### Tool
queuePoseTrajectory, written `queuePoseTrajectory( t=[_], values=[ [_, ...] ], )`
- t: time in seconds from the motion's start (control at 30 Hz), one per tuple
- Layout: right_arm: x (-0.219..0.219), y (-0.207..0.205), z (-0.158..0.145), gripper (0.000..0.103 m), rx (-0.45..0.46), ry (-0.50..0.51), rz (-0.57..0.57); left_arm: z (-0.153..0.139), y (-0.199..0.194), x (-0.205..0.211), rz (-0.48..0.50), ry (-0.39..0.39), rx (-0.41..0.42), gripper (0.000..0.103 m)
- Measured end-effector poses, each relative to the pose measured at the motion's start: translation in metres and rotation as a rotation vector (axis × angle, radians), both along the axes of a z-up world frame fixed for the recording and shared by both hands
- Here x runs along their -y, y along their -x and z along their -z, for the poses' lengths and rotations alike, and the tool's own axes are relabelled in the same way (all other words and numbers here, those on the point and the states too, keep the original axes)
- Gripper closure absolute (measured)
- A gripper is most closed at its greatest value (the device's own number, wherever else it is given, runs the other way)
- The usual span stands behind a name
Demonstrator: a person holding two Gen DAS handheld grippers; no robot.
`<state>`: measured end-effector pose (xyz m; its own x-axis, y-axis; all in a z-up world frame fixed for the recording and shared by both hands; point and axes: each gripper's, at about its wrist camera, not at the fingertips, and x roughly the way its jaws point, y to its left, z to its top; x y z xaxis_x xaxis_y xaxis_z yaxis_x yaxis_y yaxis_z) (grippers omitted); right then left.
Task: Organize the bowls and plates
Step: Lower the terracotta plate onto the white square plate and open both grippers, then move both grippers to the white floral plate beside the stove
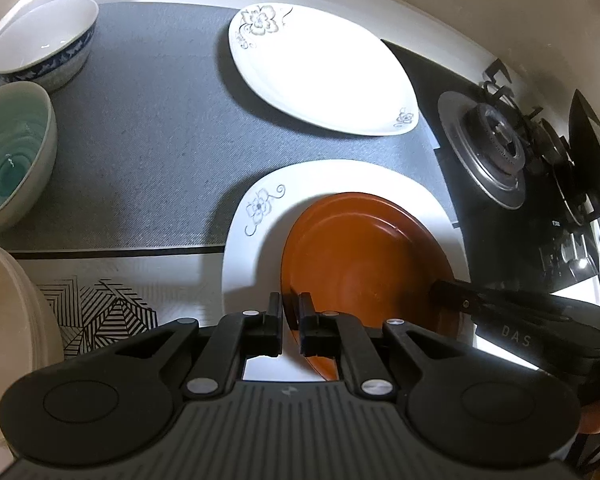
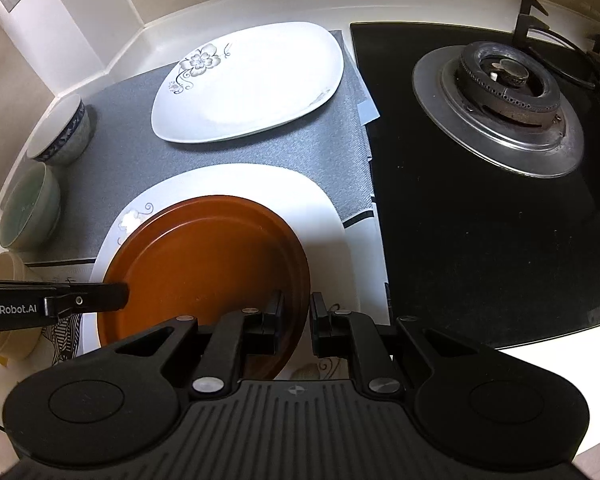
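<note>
On the bench, beside the black gas stove (image 2: 500,200), a grey mat (image 1: 140,152) carried two white flowered plates, the far one (image 1: 320,72) bare and the near one (image 1: 340,176) under a brown plate (image 2: 204,264). Left fingers (image 1: 291,320) were clamped on the brown plate's near-left rim, while right fingers (image 2: 298,320) straddled its right rim, slightly parted. Two bowls, blue-patterned (image 1: 44,44) and teal (image 1: 12,156), stood at the mat's left edge.

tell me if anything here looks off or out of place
Nothing is spilled or broken. The brown plate sits off-centre on the near white plate, overhanging its near edge, with the left tool and right tool each straddling its rim. The grey mat edge overlaps the stove.
</note>
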<state>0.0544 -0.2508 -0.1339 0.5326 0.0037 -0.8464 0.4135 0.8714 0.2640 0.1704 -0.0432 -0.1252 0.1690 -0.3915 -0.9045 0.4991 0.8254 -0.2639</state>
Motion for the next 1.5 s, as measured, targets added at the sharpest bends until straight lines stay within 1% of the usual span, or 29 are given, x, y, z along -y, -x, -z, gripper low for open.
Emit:
queuePoseTrajectory(
  t=[0.13,0.17,0.2,0.23,0.27,0.3,0.33,0.37,0.43,0.5,0.63,0.77,0.8,0.87,0.97,1.07,1.1,1.3,1.5],
  values=[
    [0.001,-0.001,0.001,0.086,-0.006,-0.012,0.007,0.0,-0.001,0.001,0.007,0.002,-0.013,0.095],
    [0.001,-0.001,0.001,0.085,-0.004,-0.014,0.009,0.0,0.0,0.001,0.012,0.003,-0.012,0.094],
    [0.001,-0.001,0.0,0.079,-0.004,-0.015,0.009,-0.002,0.0,-0.001,0.015,0.008,-0.009,0.088],
    [0.002,-0.001,-0.001,0.075,0.0,-0.018,0.009,-0.003,0.0,-0.003,0.012,0.015,-0.004,0.075],
    [0.002,-0.001,-0.002,0.067,0.005,-0.017,0.01,-0.006,0.0,-0.005,0.004,0.021,0.004,0.065],
    [0.002,-0.001,-0.004,0.061,0.009,-0.009,0.01,-0.009,0.0,-0.008,-0.007,0.028,0.017,0.05],
    [0.002,0.0,-0.007,0.06,0.018,-0.001,0.007,-0.012,0.0,-0.011,-0.018,0.038,0.033,0.041],
    [0.002,0.001,-0.008,0.058,0.027,0.006,0.0,-0.014,0.0,-0.014,-0.025,0.046,0.044,0.039],
    [0.002,0.001,-0.012,0.057,0.037,0.018,-0.002,-0.017,-0.001,-0.019,-0.041,0.053,0.051,0.028],
    [0.004,0.002,-0.014,0.055,0.044,0.027,0.001,-0.015,-0.003,-0.022,-0.063,0.052,0.044,0.023],
    [0.008,0.001,-0.01,0.054,0.021,0.04,0.01,-0.008,-0.003,-0.021,-0.062,0.054,0.0,0.022],
    [0.006,0.0,-0.004,0.05,0.004,0.033,-0.005,0.0,-0.003,-0.014,-0.021,0.068,-0.03,0.022],
    [0.006,0.001,-0.003,0.05,0.002,0.033,-0.006,0.002,-0.003,-0.011,-0.01,0.068,-0.033,0.021],
    [0.005,0.001,-0.002,0.049,0.0,0.034,-0.007,0.006,-0.002,-0.007,0.003,0.059,-0.027,0.019],
    [0.003,0.0,-0.002,0.049,-0.005,0.042,-0.012,0.01,-0.001,-0.002,-0.002,0.048,-0.02,0.019],
    [0.002,0.0,-0.002,0.043,-0.009,0.037,-0.018,0.011,-0.001,0.003,-0.013,0.044,-0.009,0.019],
    [0.001,-0.001,-0.002,0.043,-0.014,0.037,-0.015,0.011,-0.002,0.004,-0.015,0.042,-0.006,0.019],
    [0.004,-0.005,-0.002,0.042,-0.023,0.008,0.01,0.011,-0.006,0.007,-0.019,0.039,-0.001,0.018],
    [0.004,-0.007,-0.001,0.042,-0.027,0.008,0.008,0.011,-0.009,0.008,-0.031,0.036,0.004,0.018]
  ],
)
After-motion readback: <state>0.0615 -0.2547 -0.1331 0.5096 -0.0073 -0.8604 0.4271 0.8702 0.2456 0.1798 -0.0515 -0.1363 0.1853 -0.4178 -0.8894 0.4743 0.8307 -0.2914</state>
